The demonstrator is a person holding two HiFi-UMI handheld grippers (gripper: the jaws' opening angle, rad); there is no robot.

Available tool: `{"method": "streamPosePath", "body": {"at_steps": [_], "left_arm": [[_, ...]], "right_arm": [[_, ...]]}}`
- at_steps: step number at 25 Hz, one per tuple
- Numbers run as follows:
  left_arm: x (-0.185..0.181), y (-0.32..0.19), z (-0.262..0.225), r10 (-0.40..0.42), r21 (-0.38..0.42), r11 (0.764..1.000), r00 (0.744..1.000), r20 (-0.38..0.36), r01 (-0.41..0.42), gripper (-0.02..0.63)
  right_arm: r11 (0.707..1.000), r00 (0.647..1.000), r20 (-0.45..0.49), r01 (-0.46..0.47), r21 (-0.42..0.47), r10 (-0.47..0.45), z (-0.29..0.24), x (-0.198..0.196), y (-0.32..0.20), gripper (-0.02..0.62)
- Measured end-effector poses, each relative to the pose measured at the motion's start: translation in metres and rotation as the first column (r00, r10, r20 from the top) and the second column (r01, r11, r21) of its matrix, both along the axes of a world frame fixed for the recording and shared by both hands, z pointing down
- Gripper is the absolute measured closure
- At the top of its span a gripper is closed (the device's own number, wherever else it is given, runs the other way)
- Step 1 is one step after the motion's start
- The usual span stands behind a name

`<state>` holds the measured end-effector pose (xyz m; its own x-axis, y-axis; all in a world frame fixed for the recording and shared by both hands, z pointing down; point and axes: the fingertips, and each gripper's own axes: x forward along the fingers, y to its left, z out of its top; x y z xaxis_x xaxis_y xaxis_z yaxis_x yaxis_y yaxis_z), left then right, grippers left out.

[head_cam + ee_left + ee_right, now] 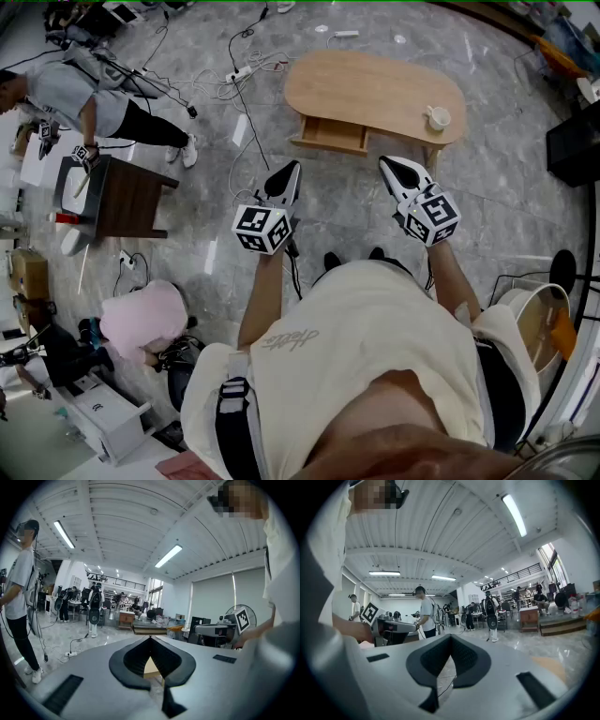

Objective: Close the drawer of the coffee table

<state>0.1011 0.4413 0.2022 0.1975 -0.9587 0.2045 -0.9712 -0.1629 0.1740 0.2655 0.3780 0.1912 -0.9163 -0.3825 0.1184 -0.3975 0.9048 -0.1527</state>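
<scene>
We see a light wooden surface far centre on the grey marble floor. Only a white cup sits on it, at its right end. On the floor to its left: white cables and a power strip.

Left gripper: jaws together at the tips, nothing held between them.
We record a pale wooden surface showing through the hollow behind the tips, lower centre of the frame. A person stands at the left edge, with a power strip on the floor near their feet. A ceiling light strip runs across the upper centre.
</scene>
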Motion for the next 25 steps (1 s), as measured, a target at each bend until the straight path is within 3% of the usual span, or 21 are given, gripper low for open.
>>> {"method": "streamPosePath", "body": {"at_steps": [6,12,17,25], "left_arm": [[-0.015,0.0,0.009,0.004,-0.008,1.0,1.0,0.002,-0.004,0.601],[-0.031,0.001,0.007,0.028,-0.004,1.0,0.999,0.02,-0.028,0.601],[-0.056,0.007,0.021,0.04,-0.021,0.999,0.999,0.031,-0.039,0.601],[-0.083,0.01,0.058,0.1,-0.084,0.991,0.995,-0.006,-0.1,0.601]], "right_arm": [[1.0,1.0,-0.001,0.007,0.01,-0.007,0.002,-0.015,-0.004,0.602],[0.997,0.997,0.017,-0.081,0.006,0.081,0.003,-0.024,-0.014,0.601],[0.989,0.989,-0.018,-0.148,-0.001,0.148,0.02,-0.049,-0.014,0.601],[0.983,0.979,-0.108,-0.18,-0.029,0.176,0.055,-0.08,0.0,0.6]]}}
